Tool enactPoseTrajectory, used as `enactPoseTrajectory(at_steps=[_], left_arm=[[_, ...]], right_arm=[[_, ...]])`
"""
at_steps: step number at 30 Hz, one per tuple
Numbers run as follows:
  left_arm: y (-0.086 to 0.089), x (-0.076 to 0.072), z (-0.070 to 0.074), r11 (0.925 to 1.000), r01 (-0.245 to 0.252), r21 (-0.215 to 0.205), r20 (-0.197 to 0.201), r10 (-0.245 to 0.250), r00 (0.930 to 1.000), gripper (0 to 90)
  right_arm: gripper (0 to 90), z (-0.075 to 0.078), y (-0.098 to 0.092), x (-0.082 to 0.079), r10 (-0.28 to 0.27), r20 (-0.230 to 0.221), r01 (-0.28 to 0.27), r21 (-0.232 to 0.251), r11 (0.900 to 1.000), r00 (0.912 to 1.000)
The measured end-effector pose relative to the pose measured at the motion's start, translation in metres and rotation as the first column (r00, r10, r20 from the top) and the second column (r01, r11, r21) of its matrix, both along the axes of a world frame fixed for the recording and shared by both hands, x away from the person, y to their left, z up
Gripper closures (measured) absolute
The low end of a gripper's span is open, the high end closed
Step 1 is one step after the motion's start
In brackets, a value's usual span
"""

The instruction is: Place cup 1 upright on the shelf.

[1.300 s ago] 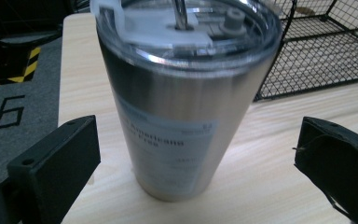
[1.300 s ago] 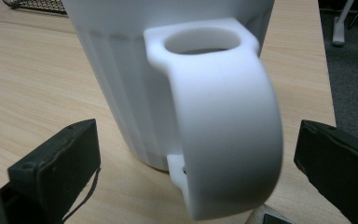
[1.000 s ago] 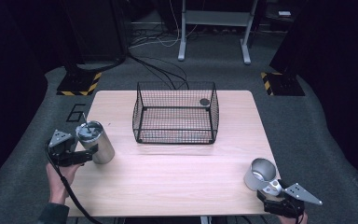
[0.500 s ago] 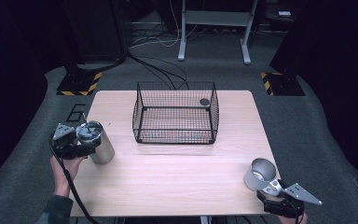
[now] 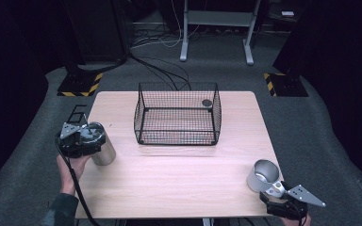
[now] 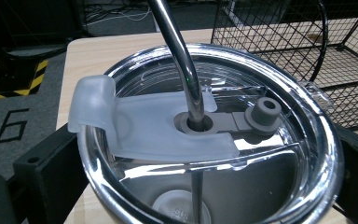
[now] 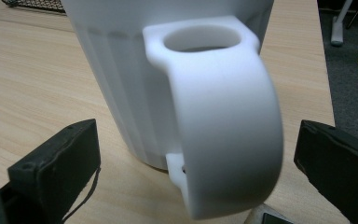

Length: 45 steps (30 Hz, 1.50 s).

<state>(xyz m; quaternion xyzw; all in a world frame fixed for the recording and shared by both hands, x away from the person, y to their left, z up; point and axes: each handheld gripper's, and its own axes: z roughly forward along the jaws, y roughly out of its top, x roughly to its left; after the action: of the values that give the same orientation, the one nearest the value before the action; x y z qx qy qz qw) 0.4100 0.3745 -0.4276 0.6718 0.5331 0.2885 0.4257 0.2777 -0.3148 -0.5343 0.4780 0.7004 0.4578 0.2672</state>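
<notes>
Metal straw (image 6: 177,56) through tumbler lid (image 6: 168,135)

A pale wooden table (image 5: 179,169) stands on grey carpet (image 5: 320,127) amid dark surroundings, with yellow-black striped floor markers (image 5: 81,87).

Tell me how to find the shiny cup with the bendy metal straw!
Start at the wire basket in the middle of the wooden table, then look near the table's left edge. There stands the steel tumbler, with the left gripper around its top. Unlike the mug with a handle, it has a clear lid and straw.
</notes>
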Motion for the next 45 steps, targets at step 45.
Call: enactPoseTrajectory(at_steps=[45], left_arm=[[-0.012, -0.026, 0.033, 0.9857, 0.148, 0.080, 0.026, -0.151, 0.9883, 3.9]], right_arm=[[0.0, 0.000, 0.000, 0.000, 0.002, -0.002, -0.002, -0.003, 1.000, 1.0000]])
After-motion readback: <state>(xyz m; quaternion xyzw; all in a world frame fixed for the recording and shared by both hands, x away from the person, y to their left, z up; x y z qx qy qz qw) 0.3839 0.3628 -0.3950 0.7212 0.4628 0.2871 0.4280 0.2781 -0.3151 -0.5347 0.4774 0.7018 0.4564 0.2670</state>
